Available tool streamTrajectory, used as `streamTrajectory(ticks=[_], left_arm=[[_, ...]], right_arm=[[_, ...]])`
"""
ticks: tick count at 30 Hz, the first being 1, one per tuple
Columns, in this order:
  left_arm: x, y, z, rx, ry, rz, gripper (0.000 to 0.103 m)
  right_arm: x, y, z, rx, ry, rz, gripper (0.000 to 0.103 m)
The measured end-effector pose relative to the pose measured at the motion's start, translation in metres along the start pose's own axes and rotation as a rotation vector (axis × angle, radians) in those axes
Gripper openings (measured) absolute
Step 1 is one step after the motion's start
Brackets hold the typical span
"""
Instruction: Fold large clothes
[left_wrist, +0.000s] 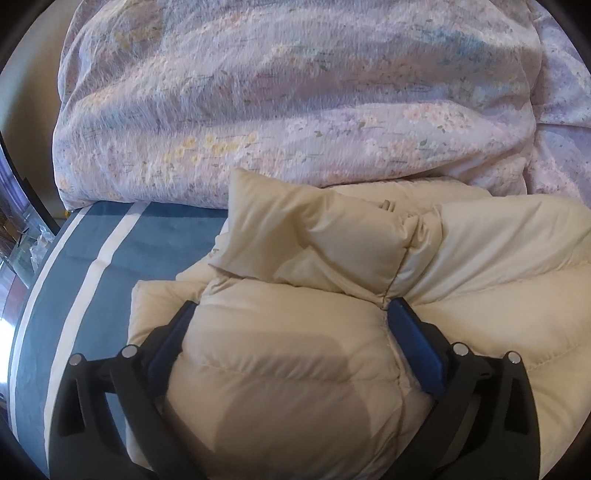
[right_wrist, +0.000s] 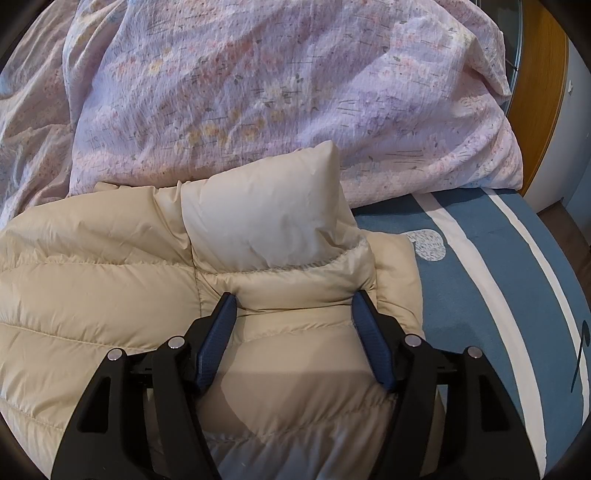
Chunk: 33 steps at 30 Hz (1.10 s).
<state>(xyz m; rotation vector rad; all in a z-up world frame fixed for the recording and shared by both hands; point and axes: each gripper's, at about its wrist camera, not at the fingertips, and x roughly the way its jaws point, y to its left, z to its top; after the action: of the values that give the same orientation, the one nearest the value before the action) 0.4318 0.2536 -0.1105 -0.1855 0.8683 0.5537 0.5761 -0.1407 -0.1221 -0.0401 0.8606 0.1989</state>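
A cream puffer jacket (left_wrist: 332, 258) lies on a blue bed sheet (left_wrist: 88, 236) with white stripes. My left gripper (left_wrist: 291, 306) is open, its fingers straddling a puffy fold at the jacket's left shoulder. My right gripper (right_wrist: 295, 299) is open too, its fingers on either side of a bulge of the jacket (right_wrist: 266, 229) at its right shoulder, just below the raised collar. Padding fills the gap between the jaws in both views. The rest of the jacket is out of frame below.
A crumpled pink floral duvet (left_wrist: 295, 92) is heaped behind the jacket, touching its collar; it also fills the back of the right wrist view (right_wrist: 280, 85). A wooden panel (right_wrist: 539, 110) stands at the right past the bed edge. Dark furniture (left_wrist: 14, 229) stands at the left.
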Motion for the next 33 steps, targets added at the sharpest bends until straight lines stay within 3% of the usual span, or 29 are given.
streamTrajectory(ticks=[19, 23, 28, 33], left_arm=[[-0.001, -0.002, -0.002, -0.007, -0.008, 0.002, 0.101], [-0.017, 0.001, -0.010, -0.021, -0.027, 0.034, 0.101], [-0.068, 0.035, -0.036, -0.088, -0.054, -0.135, 0.100], [-0.093, 0.091, -0.055, -0.201, -0.049, -0.182, 0.100]], right_arm=[[0.001, 0.000, 0.001, 0.000, 0.000, 0.004, 0.067], [-0.006, 0.001, -0.001, -0.012, -0.017, -0.008, 0.068], [-0.043, -0.018, -0.013, 0.010, -0.048, 0.080, 0.077], [-0.067, -0.061, -0.017, 0.153, -0.042, 0.170, 0.089]])
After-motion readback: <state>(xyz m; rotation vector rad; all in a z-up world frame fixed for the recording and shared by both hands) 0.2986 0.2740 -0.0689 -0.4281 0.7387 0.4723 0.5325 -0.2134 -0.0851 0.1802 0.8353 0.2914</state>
